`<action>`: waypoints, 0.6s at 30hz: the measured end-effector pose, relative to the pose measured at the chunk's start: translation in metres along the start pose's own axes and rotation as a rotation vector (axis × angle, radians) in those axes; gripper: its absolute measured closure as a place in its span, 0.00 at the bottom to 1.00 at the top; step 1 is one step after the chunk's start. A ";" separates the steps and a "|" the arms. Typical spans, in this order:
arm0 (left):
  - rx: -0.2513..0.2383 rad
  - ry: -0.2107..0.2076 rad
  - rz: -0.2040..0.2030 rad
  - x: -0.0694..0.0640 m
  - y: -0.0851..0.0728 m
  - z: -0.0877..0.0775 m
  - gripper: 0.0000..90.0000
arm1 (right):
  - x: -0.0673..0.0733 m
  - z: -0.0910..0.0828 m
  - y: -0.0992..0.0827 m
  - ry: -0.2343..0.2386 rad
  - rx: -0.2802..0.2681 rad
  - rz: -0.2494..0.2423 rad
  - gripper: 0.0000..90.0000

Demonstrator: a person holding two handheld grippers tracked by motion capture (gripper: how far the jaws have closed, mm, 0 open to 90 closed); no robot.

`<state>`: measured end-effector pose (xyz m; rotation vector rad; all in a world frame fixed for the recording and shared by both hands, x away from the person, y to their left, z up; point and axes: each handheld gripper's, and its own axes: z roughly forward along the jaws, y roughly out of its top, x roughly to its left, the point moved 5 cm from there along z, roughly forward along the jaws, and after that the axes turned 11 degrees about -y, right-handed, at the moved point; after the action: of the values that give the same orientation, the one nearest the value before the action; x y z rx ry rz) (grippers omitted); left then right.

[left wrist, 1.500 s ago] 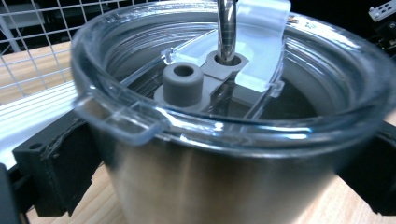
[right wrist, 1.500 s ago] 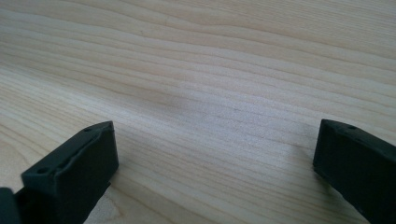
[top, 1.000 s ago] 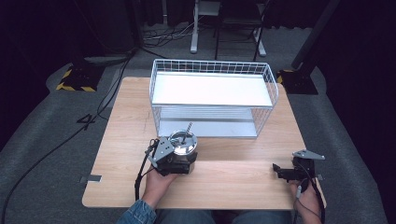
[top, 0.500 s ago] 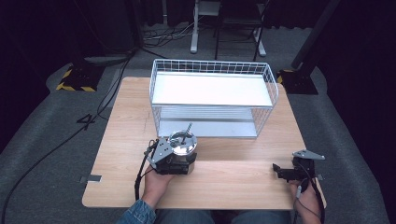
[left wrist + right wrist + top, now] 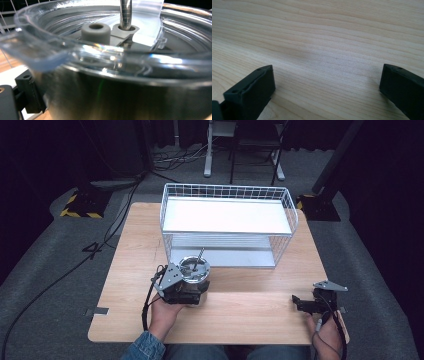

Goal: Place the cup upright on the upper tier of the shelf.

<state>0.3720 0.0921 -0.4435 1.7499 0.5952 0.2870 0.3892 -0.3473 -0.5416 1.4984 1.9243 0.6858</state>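
Steel tumbler (image 5: 194, 276) with straw upright, clamped in left gripper (image 5: 186, 287), stands at six o'clock of wire rack (image 5: 227, 227); right gripper (image 5: 306, 304) rests wide open, well apart.

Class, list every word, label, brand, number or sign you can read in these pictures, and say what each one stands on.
"4": a dark mark that reads like this figure, on the grey floor left of the wooden table.
Yellow-and-black hazard stripes, no words: on the dark base on the floor at far left.
Nothing readable on the steel cup, its clear lid, the wire rack or either gripper.
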 end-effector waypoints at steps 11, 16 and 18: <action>-0.013 -0.012 -0.016 0.000 0.035 -0.016 0.04 | 0.000 0.000 0.000 0.000 0.000 0.000 0.00; -0.022 -0.029 -0.010 0.000 0.053 -0.021 0.04 | 0.000 0.000 0.000 0.000 0.000 0.000 0.00; -0.014 -0.028 0.004 0.000 0.061 -0.022 0.04 | 0.000 0.000 0.000 0.000 0.000 0.000 0.00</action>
<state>0.3759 0.1001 -0.3796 1.7389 0.5681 0.2688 0.3892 -0.3473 -0.5416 1.4987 1.9242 0.6860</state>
